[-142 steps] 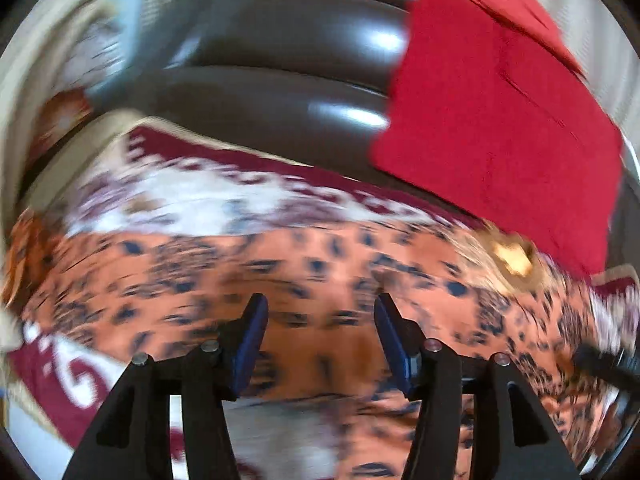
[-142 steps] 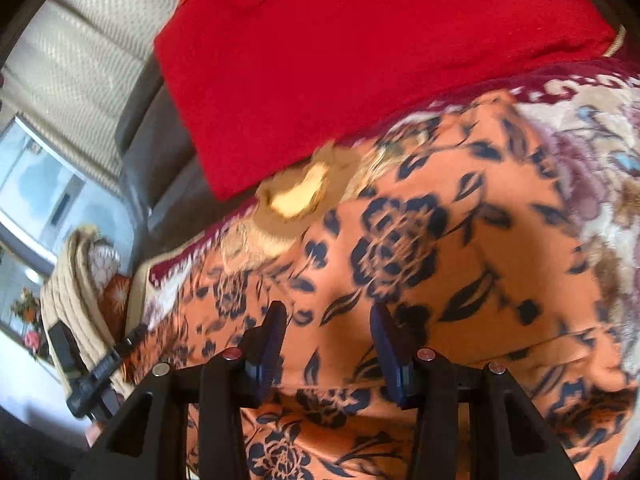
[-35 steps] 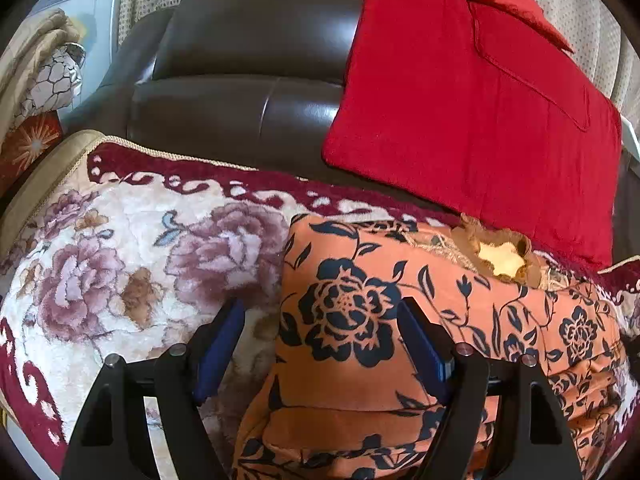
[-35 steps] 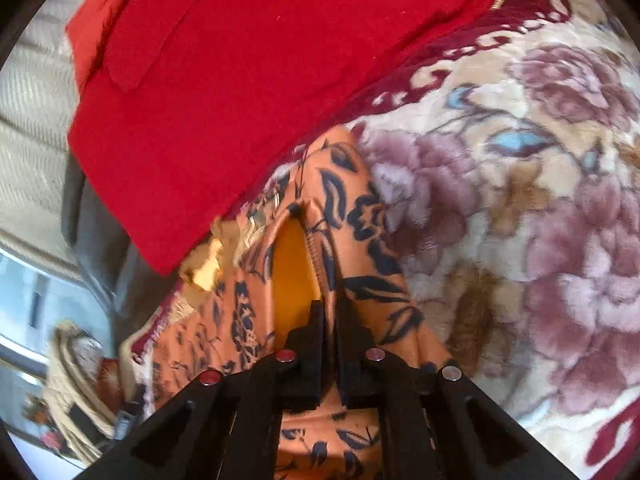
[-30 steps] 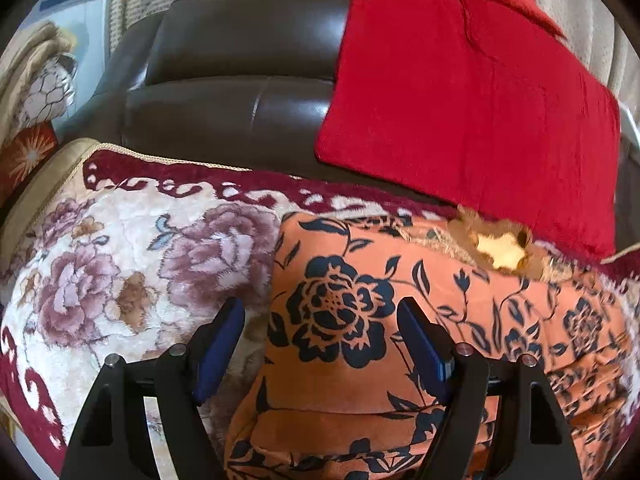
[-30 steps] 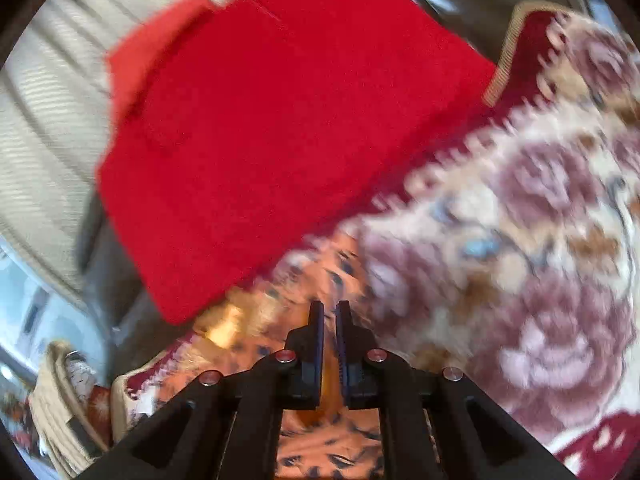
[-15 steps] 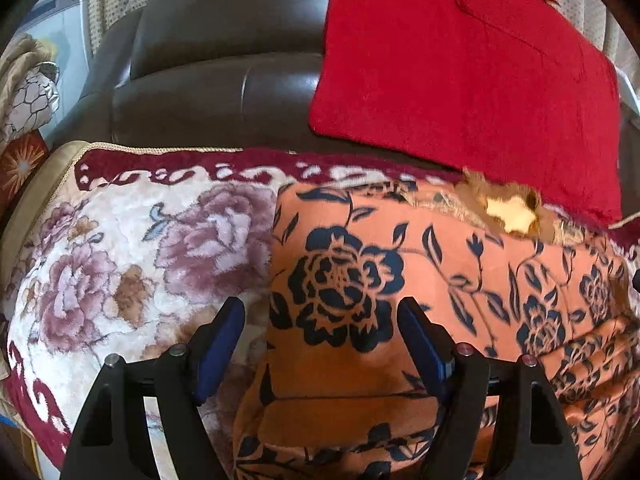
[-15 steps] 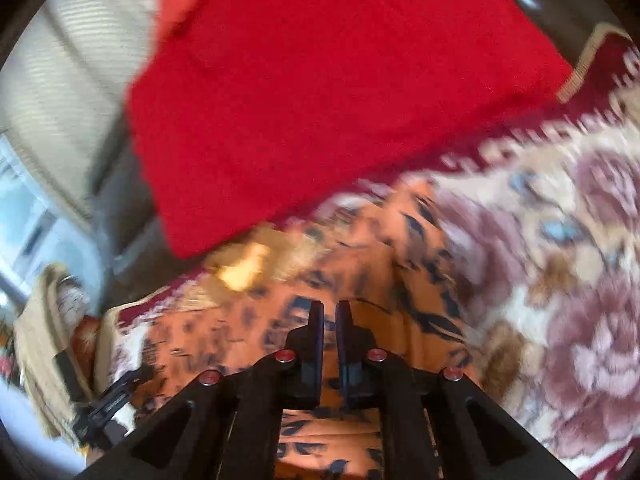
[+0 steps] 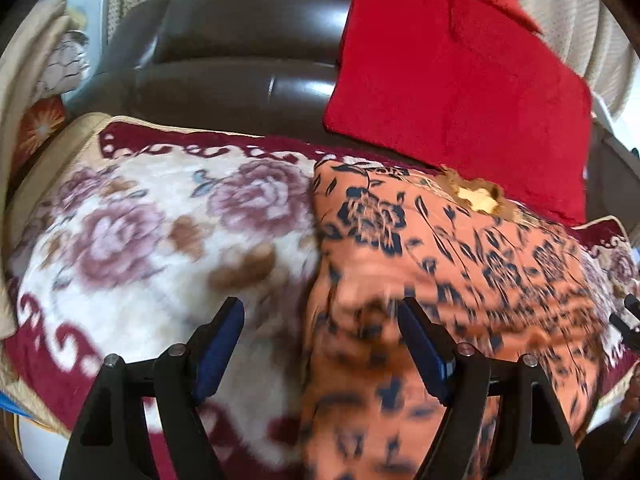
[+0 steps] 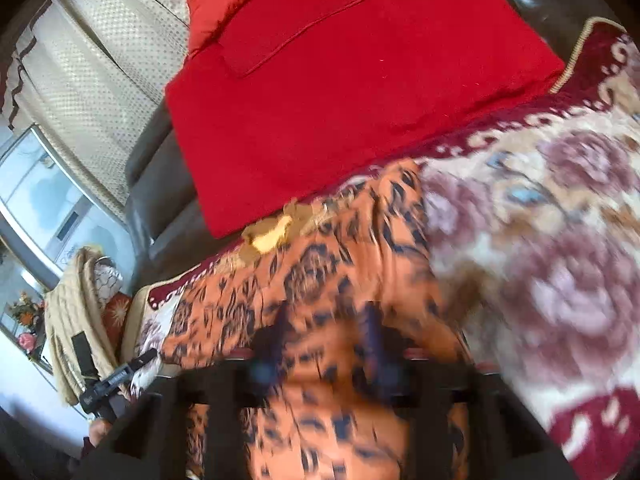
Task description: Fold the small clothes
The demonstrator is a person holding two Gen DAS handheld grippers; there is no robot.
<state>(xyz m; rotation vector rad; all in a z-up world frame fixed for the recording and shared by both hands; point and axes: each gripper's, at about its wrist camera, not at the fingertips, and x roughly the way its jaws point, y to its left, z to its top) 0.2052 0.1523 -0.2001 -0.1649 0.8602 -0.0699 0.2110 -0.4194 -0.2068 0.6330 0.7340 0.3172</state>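
An orange garment with dark blue flowers point(image 9: 460, 264) lies folded on a floral blanket point(image 9: 140, 240) over a sofa seat. My left gripper point(image 9: 320, 340) is open and empty, its fingers straddling the garment's left edge just above it. In the right wrist view the same garment point(image 10: 320, 280) fills the lower middle. My right gripper point(image 10: 326, 340) is heavily blurred over the garment's near part; its fingers stand apart, with nothing seen between them but the cloth below.
A red cushion point(image 9: 460, 80) leans on the dark leather sofa back point(image 9: 240, 60) behind the garment. A yellow-brown patch point(image 9: 476, 196) sits at the garment's far edge. A beige knitted throw point(image 10: 72, 312) hangs at the left. Cream curtains point(image 10: 100, 80) hang behind.
My right gripper was shut on the garment's edge and carried it over; now its fingers are apart and blurred in motion. The left gripper stayed open and shifted slightly; the garment looks more folded.
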